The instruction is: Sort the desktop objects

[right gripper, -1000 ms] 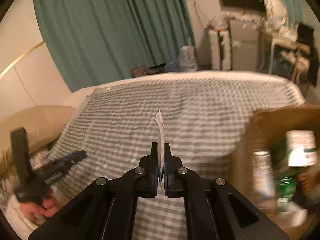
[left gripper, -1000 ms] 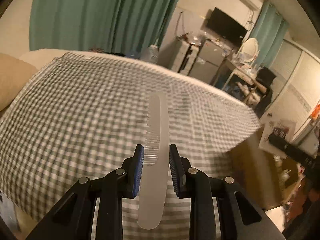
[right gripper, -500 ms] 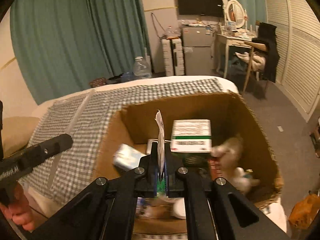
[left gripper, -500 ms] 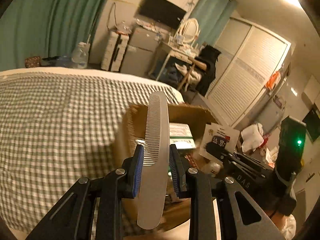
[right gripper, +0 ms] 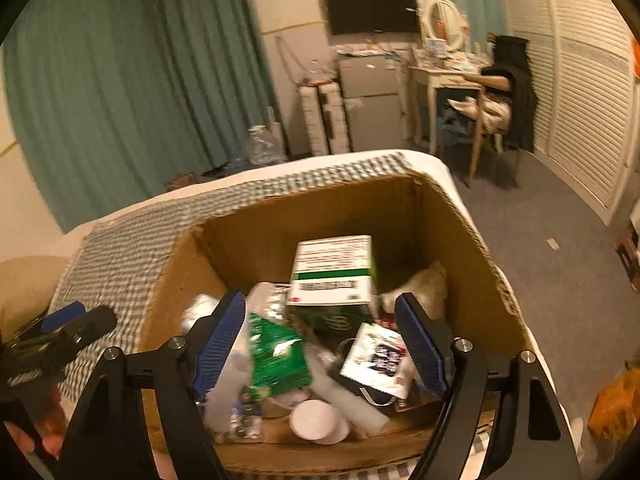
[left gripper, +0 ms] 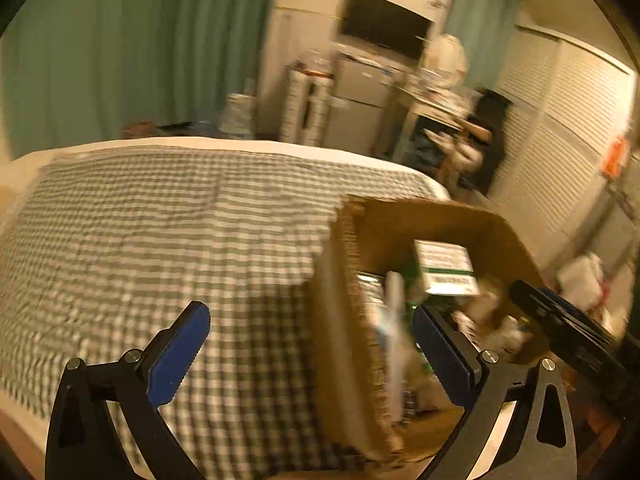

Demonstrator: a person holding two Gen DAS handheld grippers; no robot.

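Note:
A brown cardboard box (right gripper: 472, 240) full of sorted items stands beside the bed; it also shows in the left wrist view (left gripper: 340, 320). My left gripper (left gripper: 312, 356) is open and empty over the box's near wall. A pale comb (left gripper: 394, 340) shows blurred just inside the box, free of the jaws. My right gripper (right gripper: 320, 344) is open and empty above the box contents. A white card with dark print (right gripper: 378, 360) lies on the pile below it, beside a green packet (right gripper: 276, 356) and a green-and-white carton (right gripper: 332, 268).
A bed with a green-checked cover (left gripper: 160, 240) lies left of the box. Green curtains (right gripper: 120, 80), a TV (right gripper: 370, 10), a fridge (right gripper: 370, 100), a desk and chair (right gripper: 480, 92) stand behind. The left gripper shows at the edge of the right wrist view (right gripper: 60, 332).
Both grippers opened. The comb left the left gripper and dropped into the box. The white card left the right gripper and now lies on the pile. Both cameras swung over the box.

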